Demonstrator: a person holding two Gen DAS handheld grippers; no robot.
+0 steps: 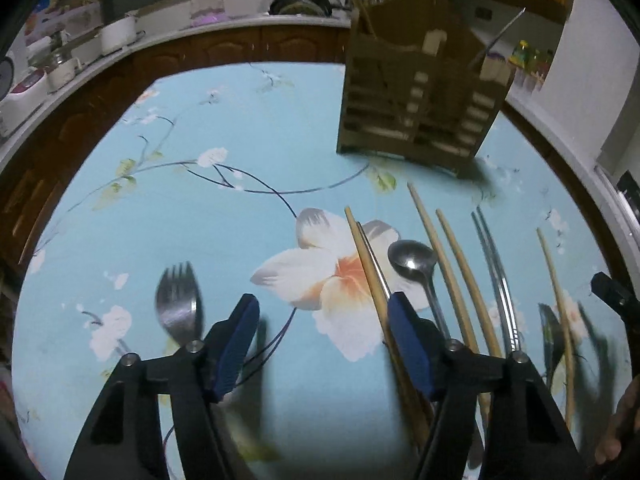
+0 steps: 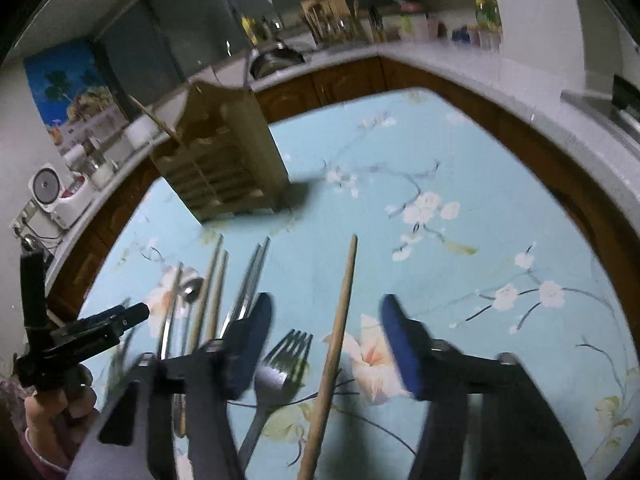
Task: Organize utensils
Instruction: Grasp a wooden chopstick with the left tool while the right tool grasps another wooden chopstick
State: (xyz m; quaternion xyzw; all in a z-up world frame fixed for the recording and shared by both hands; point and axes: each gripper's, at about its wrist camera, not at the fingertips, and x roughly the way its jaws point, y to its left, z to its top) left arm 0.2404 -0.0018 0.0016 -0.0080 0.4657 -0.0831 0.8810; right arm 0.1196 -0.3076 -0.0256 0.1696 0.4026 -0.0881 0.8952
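Left wrist view. The left gripper [image 1: 322,344] hangs over the table [image 1: 200,232], its blue-padded fingers [image 1: 236,344] parted about halfway; nothing lies between them but floral cloth, and they grip nothing. A fork [image 1: 178,304] lies just outside the left finger, tines toward the far edge. Just outside the right finger lies a wooden chopstick [image 1: 372,276] beside a thin metal one, both passing under that finger; whether they touch it cannot be told. Further right, in a row: a metal spoon [image 1: 412,260], bowl toward the far edge; a pair of wooden chopsticks [image 1: 448,264]; a pair of metal chopsticks [image 1: 496,276]; a single wooden chopstick [image 1: 554,280]. The slatted wooden utensil holder [image 1: 416,108] stands near the far edge, with sticks already in it.

Right wrist view. The right gripper [image 2: 326,336] has its fingers [image 2: 400,344] partly open around a single wooden chopstick [image 2: 340,332], which runs between them clear of both pads. A fork [image 2: 286,360] lies just inside the left finger, handle toward the near edge. The left gripper [image 2: 120,320], held in a hand [image 2: 60,412], sits at the left edge. The utensil holder [image 2: 228,160] stands toward the far left corner.
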